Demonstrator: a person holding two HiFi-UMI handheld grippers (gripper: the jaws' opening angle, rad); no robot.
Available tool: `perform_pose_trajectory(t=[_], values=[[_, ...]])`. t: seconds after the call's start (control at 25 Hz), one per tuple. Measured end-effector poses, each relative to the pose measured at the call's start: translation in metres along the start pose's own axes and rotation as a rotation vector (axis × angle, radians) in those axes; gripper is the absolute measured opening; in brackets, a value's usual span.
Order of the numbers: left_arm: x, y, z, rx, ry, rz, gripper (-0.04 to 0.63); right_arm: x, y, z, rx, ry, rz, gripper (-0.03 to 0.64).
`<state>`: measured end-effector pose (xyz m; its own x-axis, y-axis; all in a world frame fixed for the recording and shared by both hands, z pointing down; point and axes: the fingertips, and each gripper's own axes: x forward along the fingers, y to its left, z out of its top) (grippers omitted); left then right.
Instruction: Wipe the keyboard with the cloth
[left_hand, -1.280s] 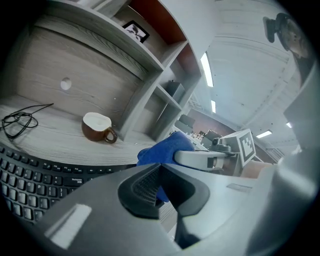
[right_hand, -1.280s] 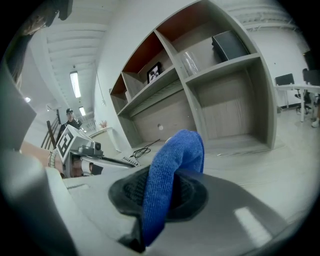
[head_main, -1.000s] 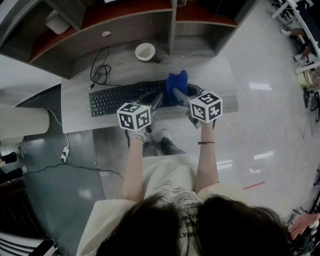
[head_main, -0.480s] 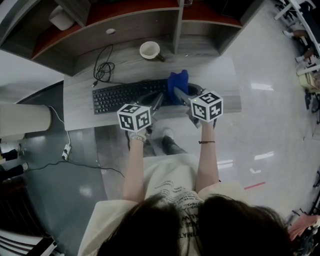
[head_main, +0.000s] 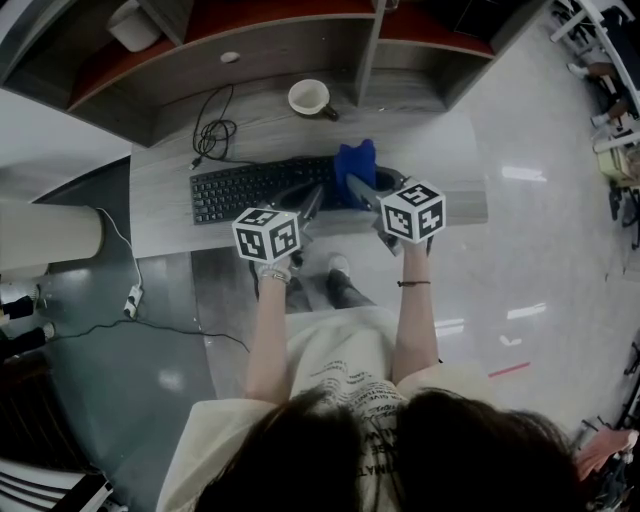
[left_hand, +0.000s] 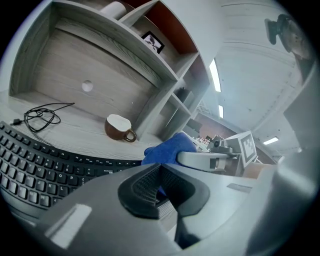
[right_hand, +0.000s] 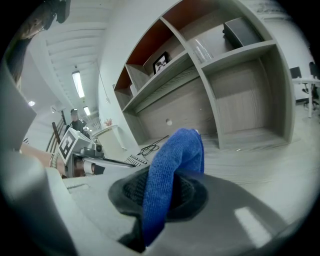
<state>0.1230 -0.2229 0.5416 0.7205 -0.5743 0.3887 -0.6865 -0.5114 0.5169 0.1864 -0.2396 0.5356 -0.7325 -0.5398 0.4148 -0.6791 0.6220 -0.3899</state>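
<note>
Fingers (right_hand: 190, 200) of the right gripper (right_hand: 161, 192) were pressed together on a blue cloth (right_hand: 175, 160), which was pinched between the dark ribbed pads and stood up out of them in a folded hump. Fingers (left_hand: 142, 187) of the left gripper (left_hand: 161, 172) were brought together too, their pads meeting at the tips with nothing caught between them. Seen from the head view, the two grippers sat side by side close to the person's body, the left one pointing at the right half of the keyboard (head_main: 250, 188) and the right one reaching over its right end. The cloth rose above that right end of the keyboard; whether it touched the keys could not be told. The keyboard was black and lay flat on the grey wood-grain counter (head_main: 160, 215), parallel to its front edge. Behind the keyboard, further back on the counter, stood a cup (head_main: 309, 97), brown outside and white inside, upright with its handle to the right. Left of the cup and well apart from it lay a loosely coiled black cable (head_main: 214, 133). Over the back of the counter rose a grey shelf unit (head_main: 280, 45) with reddish-brown inner panels. Pale glossy floor (head_main: 520, 260) spread to the person's right.
</note>
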Motion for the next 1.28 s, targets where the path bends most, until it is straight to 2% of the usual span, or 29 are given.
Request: perform_pose_trajectory(t=[1.28], values=[[-0.036,0.038,0.001,-0.049,-0.03,-0.004,0.005,0.052,0.046,-0.006,-0.033,0.072,0.044,0.059]])
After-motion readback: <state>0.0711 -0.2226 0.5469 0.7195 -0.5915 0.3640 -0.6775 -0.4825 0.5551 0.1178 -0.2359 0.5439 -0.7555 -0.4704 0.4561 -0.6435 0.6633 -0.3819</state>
